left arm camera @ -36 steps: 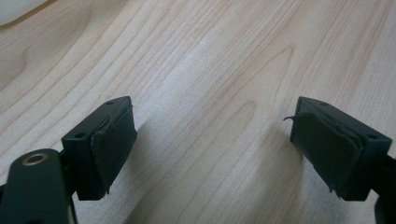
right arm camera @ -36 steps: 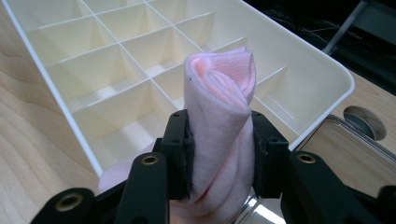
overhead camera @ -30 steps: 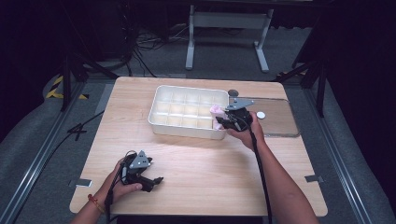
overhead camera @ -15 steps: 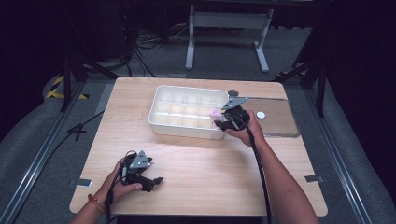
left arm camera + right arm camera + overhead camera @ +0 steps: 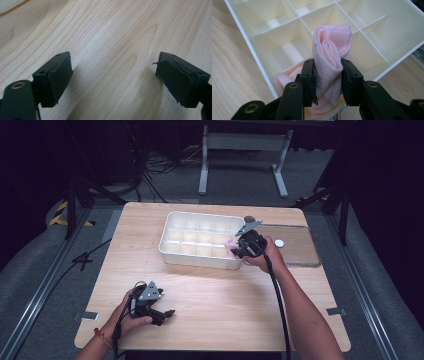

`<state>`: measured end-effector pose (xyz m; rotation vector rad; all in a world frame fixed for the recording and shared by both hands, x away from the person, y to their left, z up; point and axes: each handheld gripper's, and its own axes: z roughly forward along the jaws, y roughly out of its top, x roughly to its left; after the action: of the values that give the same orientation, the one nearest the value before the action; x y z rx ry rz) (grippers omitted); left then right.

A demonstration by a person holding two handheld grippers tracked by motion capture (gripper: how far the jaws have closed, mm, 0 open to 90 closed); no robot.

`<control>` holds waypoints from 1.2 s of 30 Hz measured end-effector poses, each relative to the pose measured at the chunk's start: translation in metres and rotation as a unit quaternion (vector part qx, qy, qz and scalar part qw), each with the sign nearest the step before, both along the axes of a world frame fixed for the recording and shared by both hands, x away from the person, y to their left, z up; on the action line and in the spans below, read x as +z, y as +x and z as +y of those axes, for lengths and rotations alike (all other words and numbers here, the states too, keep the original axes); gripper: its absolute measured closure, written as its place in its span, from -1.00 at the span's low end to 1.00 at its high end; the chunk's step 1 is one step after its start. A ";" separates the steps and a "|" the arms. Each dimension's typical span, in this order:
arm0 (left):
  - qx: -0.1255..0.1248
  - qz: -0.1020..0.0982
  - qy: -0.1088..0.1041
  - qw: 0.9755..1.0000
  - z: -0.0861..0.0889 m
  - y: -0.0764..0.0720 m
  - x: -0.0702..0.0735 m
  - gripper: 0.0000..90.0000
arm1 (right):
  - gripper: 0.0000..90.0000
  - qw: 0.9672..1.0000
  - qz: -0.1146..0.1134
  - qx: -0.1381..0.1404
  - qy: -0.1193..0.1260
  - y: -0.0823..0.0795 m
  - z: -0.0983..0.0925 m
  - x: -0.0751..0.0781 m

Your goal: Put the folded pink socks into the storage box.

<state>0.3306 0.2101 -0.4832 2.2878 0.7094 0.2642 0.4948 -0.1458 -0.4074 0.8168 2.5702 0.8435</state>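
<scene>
Jaws just closing tighter on pink cloth (image 5: 332, 60), right gripper (image 5: 328, 82) at divided tray (image 5: 257, 62); cloth's lower end hidden. Left gripper (image 5: 112, 77) open over counter (image 5: 107, 32).

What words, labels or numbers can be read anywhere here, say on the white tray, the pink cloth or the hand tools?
None: no writing, brand, number or sign can be read in these pictures.
The white tray, the pink cloth pinched by the right gripper, the left gripper and the wooden table all look plain.
The small white disc is too small to tell.
</scene>
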 end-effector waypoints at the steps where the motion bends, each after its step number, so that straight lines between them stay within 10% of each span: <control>1: 0.000 0.000 0.000 1.000 0.000 0.000 0.000 -0.69 | 0.51 1.000 0.003 0.004 -0.007 0.001 0.001 0.000; 19: 0.000 0.000 -0.001 1.000 0.000 0.000 0.000 -0.70 | 0.55 0.987 0.090 0.041 -0.130 0.018 0.026 -0.007; 36: 0.000 0.000 0.001 1.000 -0.001 0.000 0.000 -0.71 | 0.54 0.981 0.144 0.041 -0.126 0.029 0.028 -0.012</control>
<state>0.3311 0.2091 -0.4833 2.2892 0.7090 0.2638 0.5235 -0.1175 -0.4190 0.8089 2.9027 0.4318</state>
